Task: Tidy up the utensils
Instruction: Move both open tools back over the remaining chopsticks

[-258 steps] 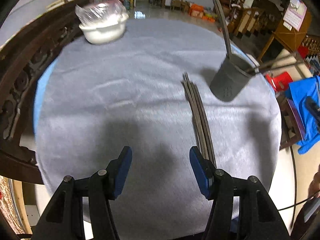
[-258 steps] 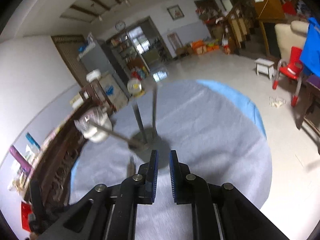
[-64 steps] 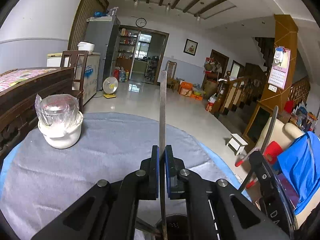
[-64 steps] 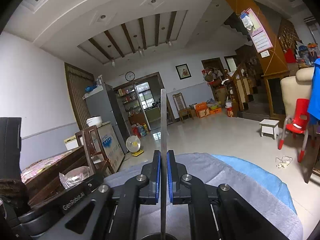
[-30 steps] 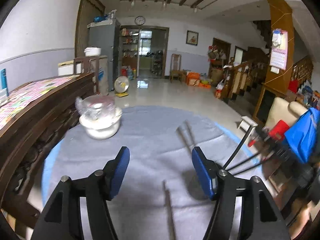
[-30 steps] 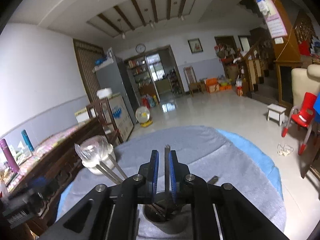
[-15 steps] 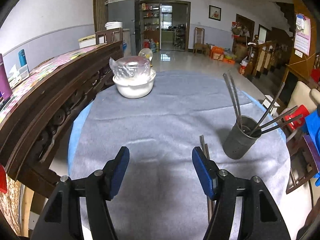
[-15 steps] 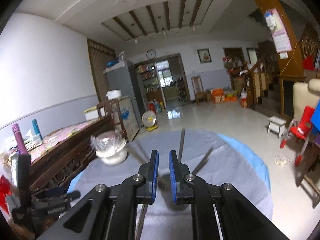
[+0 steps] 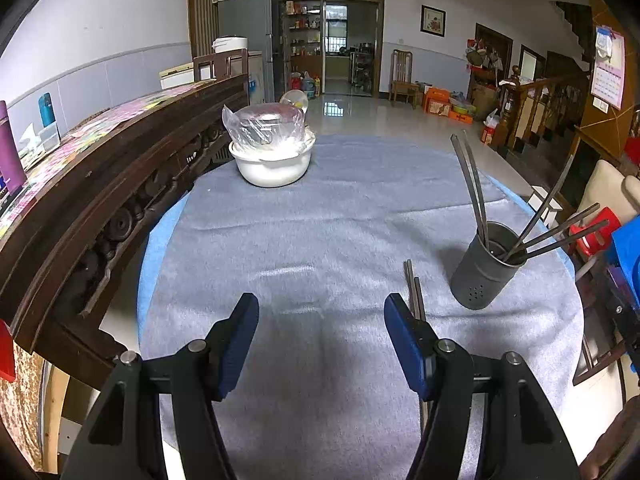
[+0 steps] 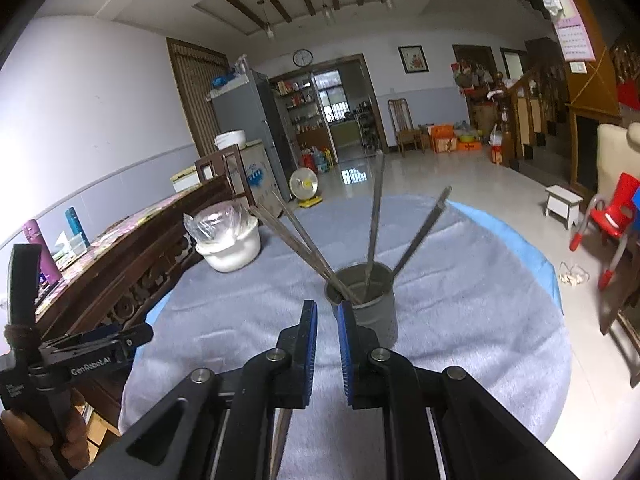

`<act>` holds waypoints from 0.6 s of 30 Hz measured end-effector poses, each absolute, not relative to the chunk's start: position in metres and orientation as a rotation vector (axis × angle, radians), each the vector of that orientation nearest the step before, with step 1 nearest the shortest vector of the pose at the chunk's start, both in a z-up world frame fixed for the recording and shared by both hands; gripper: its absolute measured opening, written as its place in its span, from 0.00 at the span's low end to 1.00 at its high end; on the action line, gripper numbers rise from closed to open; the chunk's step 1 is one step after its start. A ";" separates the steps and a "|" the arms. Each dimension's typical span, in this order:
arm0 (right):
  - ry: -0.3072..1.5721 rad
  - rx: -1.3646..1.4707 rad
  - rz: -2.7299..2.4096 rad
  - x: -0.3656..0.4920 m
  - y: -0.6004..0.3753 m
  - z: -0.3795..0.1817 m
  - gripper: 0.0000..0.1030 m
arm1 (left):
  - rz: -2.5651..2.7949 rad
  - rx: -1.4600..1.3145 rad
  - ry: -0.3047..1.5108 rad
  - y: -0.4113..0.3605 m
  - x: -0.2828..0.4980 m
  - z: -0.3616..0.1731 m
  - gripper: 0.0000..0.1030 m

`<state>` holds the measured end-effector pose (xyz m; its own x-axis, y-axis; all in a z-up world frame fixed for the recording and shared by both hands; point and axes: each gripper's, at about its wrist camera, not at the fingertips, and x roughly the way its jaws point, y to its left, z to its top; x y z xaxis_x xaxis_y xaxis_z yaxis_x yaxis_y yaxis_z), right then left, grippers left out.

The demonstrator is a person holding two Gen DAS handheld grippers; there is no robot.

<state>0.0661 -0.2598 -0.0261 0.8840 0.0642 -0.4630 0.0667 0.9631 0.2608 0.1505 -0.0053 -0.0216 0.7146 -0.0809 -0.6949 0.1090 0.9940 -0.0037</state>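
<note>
A dark metal utensil cup (image 9: 484, 266) stands on the grey table cloth (image 9: 320, 240) at the right, with several metal chopsticks (image 9: 472, 184) leaning in it. Two loose chopsticks (image 9: 414, 292) lie flat on the cloth just left of the cup, running under my left gripper's right finger. My left gripper (image 9: 320, 340) is open and empty above the cloth. In the right wrist view the cup (image 10: 364, 300) sits just beyond my right gripper (image 10: 327, 354), whose jaws stand a narrow gap apart with nothing between them. The loose chopsticks (image 10: 284, 432) show below its fingers.
A white bowl covered in plastic wrap (image 9: 272, 152) stands at the far side of the table. A carved dark wood rail (image 9: 100, 200) runs along the left. Chairs and a blue cloth (image 9: 624, 248) are off the table's right edge.
Both grippers let go of a chopstick into the cup and drew back. The left gripper opened and dropped toward the loose chopsticks; the right one backed away from the cup.
</note>
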 end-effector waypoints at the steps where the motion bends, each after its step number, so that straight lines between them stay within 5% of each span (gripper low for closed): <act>1: 0.503 0.286 -0.003 0.067 -0.263 -0.030 0.13 | -0.107 0.037 0.774 -0.006 0.151 -0.023 0.64; 18: 0.653 0.387 -0.024 0.077 -0.281 -0.074 0.13 | -0.245 -0.030 1.122 -0.016 0.149 -0.111 0.64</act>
<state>0.0767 -0.2811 -0.0743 0.7966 0.0989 -0.5964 0.1418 0.9284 0.3433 0.1485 -0.0160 -0.1115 0.4102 -0.2092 -0.8877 0.1792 0.9729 -0.1464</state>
